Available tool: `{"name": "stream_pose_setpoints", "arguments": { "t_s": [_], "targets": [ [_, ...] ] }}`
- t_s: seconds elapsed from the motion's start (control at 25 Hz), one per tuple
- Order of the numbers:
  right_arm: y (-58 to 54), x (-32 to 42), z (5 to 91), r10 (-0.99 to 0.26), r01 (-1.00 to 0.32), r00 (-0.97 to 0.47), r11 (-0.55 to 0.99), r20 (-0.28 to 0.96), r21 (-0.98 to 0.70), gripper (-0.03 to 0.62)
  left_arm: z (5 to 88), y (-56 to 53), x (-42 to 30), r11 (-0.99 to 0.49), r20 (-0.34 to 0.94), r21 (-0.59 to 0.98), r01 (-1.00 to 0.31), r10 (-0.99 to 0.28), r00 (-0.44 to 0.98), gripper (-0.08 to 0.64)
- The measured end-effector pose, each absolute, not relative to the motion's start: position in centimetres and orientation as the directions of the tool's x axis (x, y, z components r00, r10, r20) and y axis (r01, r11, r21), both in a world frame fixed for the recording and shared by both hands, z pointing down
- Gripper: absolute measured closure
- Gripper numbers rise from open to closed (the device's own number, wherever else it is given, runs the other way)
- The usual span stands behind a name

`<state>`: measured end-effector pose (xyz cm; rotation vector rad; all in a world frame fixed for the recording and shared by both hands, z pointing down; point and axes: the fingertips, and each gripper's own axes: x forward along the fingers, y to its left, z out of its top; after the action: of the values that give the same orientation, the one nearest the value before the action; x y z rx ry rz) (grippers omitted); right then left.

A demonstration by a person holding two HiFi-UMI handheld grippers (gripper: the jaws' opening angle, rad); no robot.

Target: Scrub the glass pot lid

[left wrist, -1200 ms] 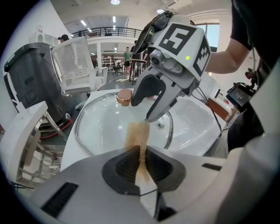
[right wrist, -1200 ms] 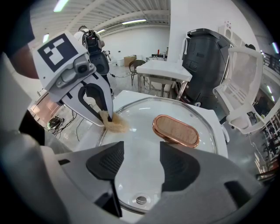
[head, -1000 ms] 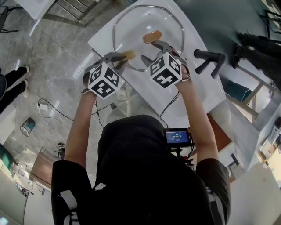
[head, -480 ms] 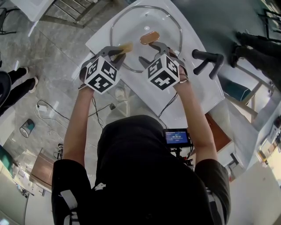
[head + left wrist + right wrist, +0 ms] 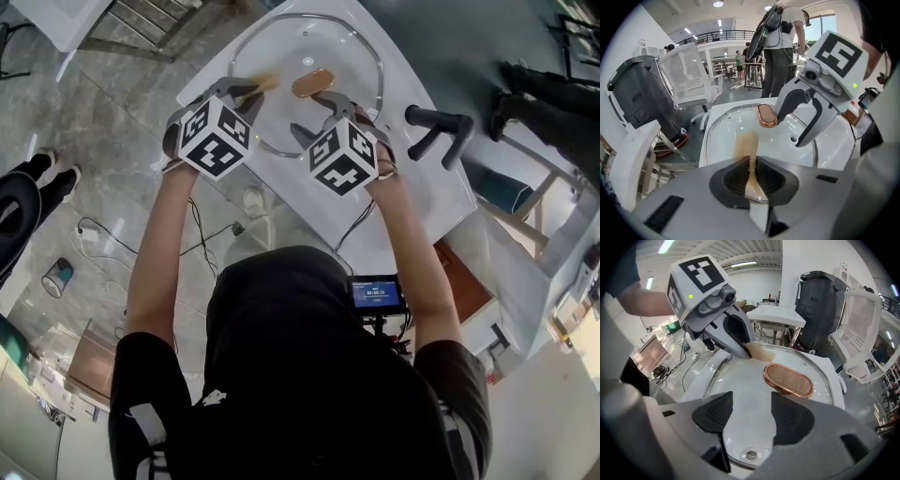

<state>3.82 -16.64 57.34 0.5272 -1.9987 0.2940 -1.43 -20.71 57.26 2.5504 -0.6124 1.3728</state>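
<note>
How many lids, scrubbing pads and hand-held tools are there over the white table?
Round glass pot lid with copper-coloured oval handle: 1
Tan scrubbing pad, held in the left tool: 1
Grey two-jaw tools (left tool, right tool): 2
Total: 4

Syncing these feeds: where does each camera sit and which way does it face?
Head view: overhead, facing down at the glass lid; hair, both arms show.
Left gripper view: on left gripper, along jaws shut on sponge, toward right gripper.
Right gripper view: on right gripper, along open jaws, toward left gripper.
Both gripper views share the lid's handle.
</note>
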Motion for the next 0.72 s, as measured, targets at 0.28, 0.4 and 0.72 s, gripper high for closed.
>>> {"name": "stream_pose_setpoints", "arguments": {
  "t_s": [0.28,0.4,0.72],
  "targets": [
    [-16.7,3.8,57.4,-0.235,-0.487,-0.396,0.873,0.888,0.014,0.354,57.2,-22.9,-1.1,-0.907,0.835,-0.037,-0.420,-0.259,0.485,0.540],
    [-16.7,3.8,57.4,-0.234,-0.488,-0.396,0.873,0.888,0.012,0.354,57.2,-23.8,-1.0,-0.909,0.838,-0.038,-0.414,-0.255,0.483,0.540],
    [-16.6,3.9,57.4,-0.232,-0.491,-0.396,0.871,0.889,0.009,0.354,57.2,-25.6,-0.5,-0.917,0.842,-0.056,-0.396,-0.256,0.475,0.540]
  ]
}}
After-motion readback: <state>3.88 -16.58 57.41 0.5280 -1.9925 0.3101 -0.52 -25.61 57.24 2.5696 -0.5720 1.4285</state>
